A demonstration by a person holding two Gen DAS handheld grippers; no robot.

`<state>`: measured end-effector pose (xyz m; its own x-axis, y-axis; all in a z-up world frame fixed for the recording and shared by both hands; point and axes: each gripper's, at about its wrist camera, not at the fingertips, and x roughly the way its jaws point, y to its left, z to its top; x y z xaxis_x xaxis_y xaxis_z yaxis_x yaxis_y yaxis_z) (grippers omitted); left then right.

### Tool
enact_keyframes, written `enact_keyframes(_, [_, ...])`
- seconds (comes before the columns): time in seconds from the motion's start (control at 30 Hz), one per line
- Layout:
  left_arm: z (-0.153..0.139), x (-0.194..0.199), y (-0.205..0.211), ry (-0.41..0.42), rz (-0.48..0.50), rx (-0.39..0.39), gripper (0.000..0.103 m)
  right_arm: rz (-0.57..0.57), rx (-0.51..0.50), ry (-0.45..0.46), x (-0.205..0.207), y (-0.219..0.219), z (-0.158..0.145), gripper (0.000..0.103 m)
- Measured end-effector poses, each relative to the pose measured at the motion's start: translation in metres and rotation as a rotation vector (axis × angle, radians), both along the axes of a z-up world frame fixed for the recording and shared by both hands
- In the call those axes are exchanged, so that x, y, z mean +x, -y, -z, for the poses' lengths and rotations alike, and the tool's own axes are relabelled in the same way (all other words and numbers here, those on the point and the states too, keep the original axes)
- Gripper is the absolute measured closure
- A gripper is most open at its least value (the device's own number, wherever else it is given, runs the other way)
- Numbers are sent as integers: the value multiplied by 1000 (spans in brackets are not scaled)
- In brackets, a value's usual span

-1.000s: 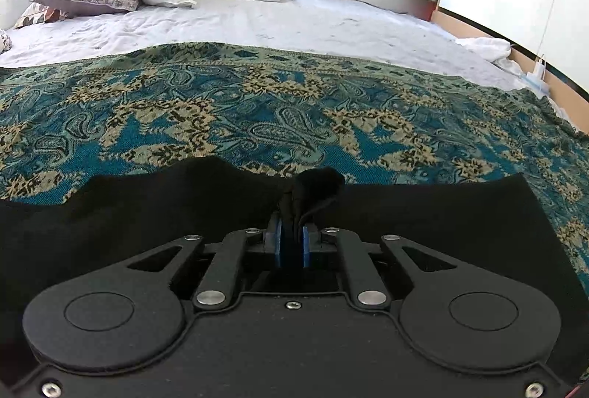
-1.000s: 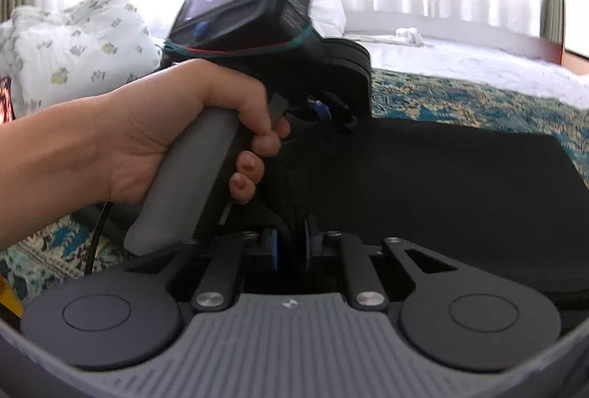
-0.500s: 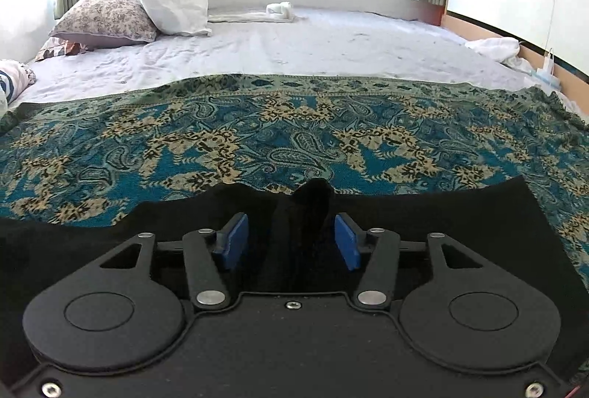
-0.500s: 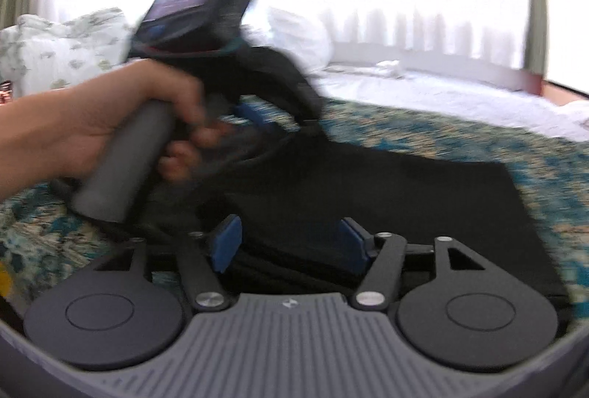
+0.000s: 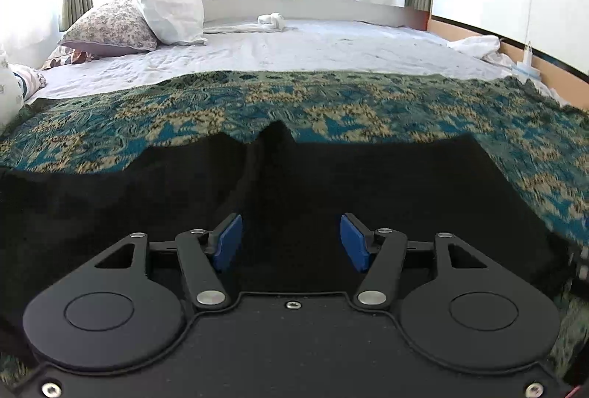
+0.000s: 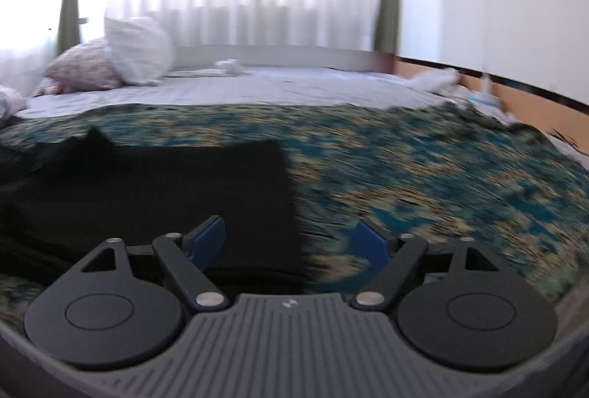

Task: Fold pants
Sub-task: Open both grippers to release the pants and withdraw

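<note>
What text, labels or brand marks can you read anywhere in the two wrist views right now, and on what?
No readable words or numbers in either view.
Right gripper: a small pale emblem on its grey ribbed housing, a logo shape with no letters that can be read.
Left gripper: plain black body, no marking.
Black pants, patterned blanket, pillows: prints only, no lettering.

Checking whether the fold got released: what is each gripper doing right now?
Left gripper: open, jaws just opened, black pants lying loose between the pads.
Right gripper: open, jaws just opened, gripping nothing, over the pants' edge.
</note>
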<state>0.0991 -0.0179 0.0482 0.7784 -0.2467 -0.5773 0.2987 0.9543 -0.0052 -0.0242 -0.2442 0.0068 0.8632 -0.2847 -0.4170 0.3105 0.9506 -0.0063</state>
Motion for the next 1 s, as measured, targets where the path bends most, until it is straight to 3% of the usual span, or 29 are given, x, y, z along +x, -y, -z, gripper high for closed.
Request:
enact_keyframes(0.23, [28,-18,-6,-29,-32,88,44,59,12,-13,-20,30,10,13])
enact_keyframes(0.47, [38,-22,-23,-14,-59,29,36,-36,-78,-35,-38,25,14,11])
enact_keyframes(0.8, [39,-20,-27,-15,-64,17,35,-157,-203,-79,-35,1,24,11])
enact_keyframes(1.0, [39,-20,-27,-14,-65,19,34,-37,-254,-78,-24,2,23,11])
